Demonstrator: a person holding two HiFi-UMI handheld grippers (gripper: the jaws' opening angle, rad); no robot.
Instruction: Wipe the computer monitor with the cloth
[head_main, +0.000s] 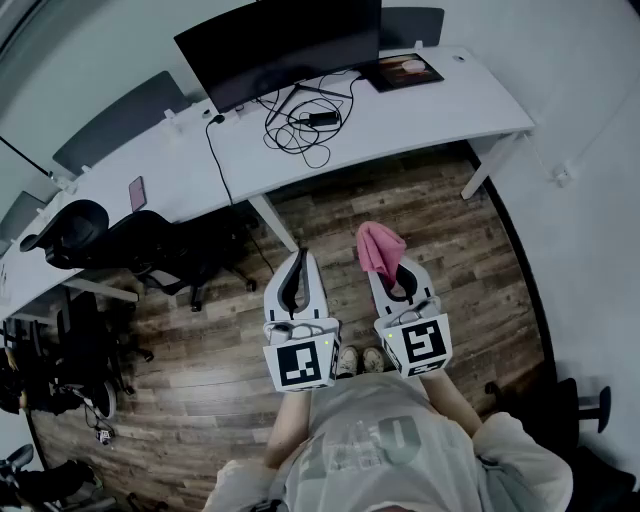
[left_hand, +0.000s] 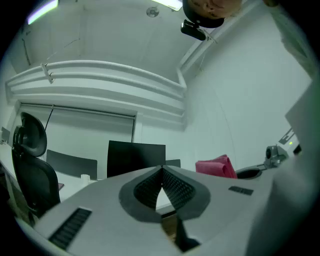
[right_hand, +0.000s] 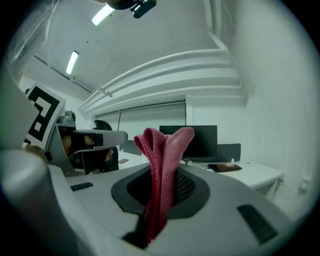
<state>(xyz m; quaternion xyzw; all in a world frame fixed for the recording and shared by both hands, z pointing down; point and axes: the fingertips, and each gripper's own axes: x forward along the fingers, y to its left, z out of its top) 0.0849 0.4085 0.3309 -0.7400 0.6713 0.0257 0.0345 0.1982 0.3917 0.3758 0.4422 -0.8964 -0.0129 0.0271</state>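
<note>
We're standing clear of the desk (head_main: 430, 105) edge, open floor (head_main: 430, 215) lying ahead, monitor (head_main: 280, 45) facing us, right gripper (head_main: 388, 270) pinching folded pink cloth (head_main: 379, 245) upright, left gripper (head_main: 301, 258) sitting closed, empty

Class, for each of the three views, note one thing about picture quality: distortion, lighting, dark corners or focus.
Head view: strong fisheye bowing, with the white desk curving across the top; the monitor is dark, with no glare. Left gripper view: black vignette in the corners; the shut left tool looks slightly soft up close. Right gripper view: the strip lights blow out white, and the cloth reads clearly.
</note>
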